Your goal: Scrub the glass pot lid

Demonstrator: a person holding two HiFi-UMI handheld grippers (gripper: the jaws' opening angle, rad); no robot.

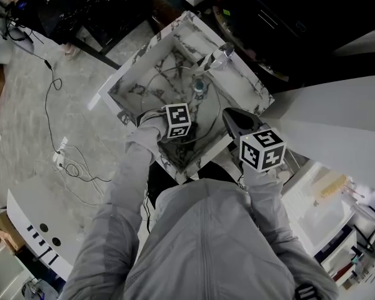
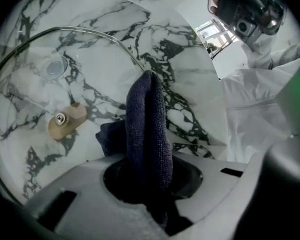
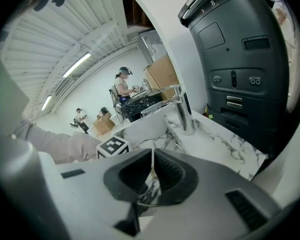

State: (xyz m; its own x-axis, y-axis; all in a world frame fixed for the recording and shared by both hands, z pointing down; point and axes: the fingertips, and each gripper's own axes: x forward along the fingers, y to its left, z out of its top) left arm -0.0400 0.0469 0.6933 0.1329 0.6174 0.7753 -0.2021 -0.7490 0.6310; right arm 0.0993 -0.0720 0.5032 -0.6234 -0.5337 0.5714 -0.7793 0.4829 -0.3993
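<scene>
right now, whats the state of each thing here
glass pot lid: over the sink, rim clamped by the right gripper
dark cloth: folded, gripped by the left gripper
left gripper: shut on the cloth
right gripper: shut on the lid's rim
faucet: no water seen running
sink: no standing water seen

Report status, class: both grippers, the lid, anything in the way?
Left gripper shut on dark cloth, cloth at glass lid rim. Right gripper shut on lid edge, over marble sink. No obstruction seen.
</scene>
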